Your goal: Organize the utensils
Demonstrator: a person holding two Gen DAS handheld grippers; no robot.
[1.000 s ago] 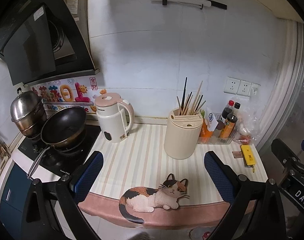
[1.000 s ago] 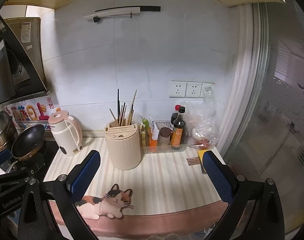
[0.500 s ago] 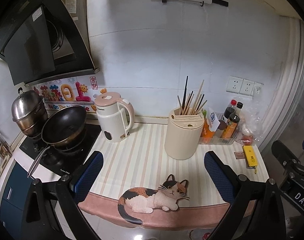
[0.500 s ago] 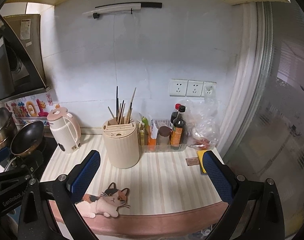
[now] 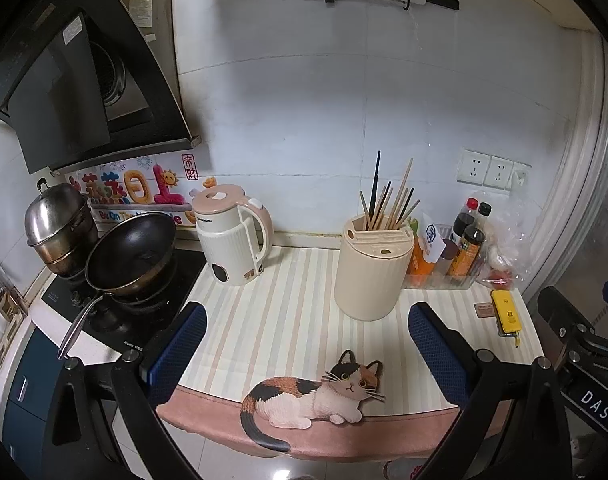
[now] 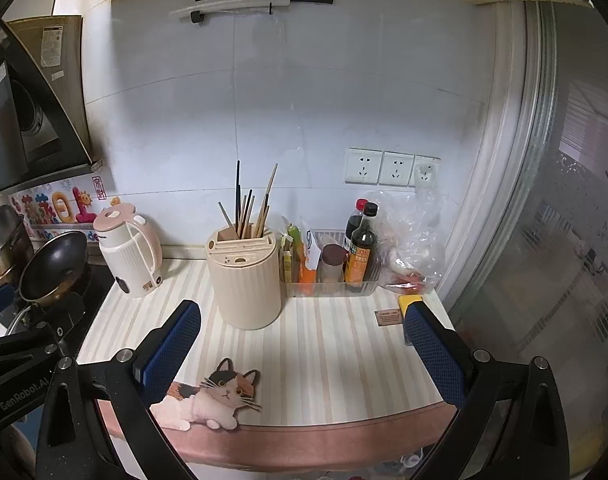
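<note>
Left gripper (image 5: 304, 346) and right gripper (image 6: 302, 344): fingers spread wide, holding nothing, above the tabletop's (image 5: 288, 312) near edge. Chopsticks (image 5: 388, 204) upright in the cream holder (image 5: 372, 272), mid-tabletop, between the kettle (image 5: 232, 240) and the condiment tray (image 6: 332, 286). Cat-print mat edge (image 5: 316, 396) below both.

chopsticks (image 5: 388, 206) in holder (image 5: 372, 272), kettle (image 5: 232, 240) left

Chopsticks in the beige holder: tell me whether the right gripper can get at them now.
Probably yes: the right gripper is open and empty, and the chopsticks stand exposed above the holder with nothing between.
</note>
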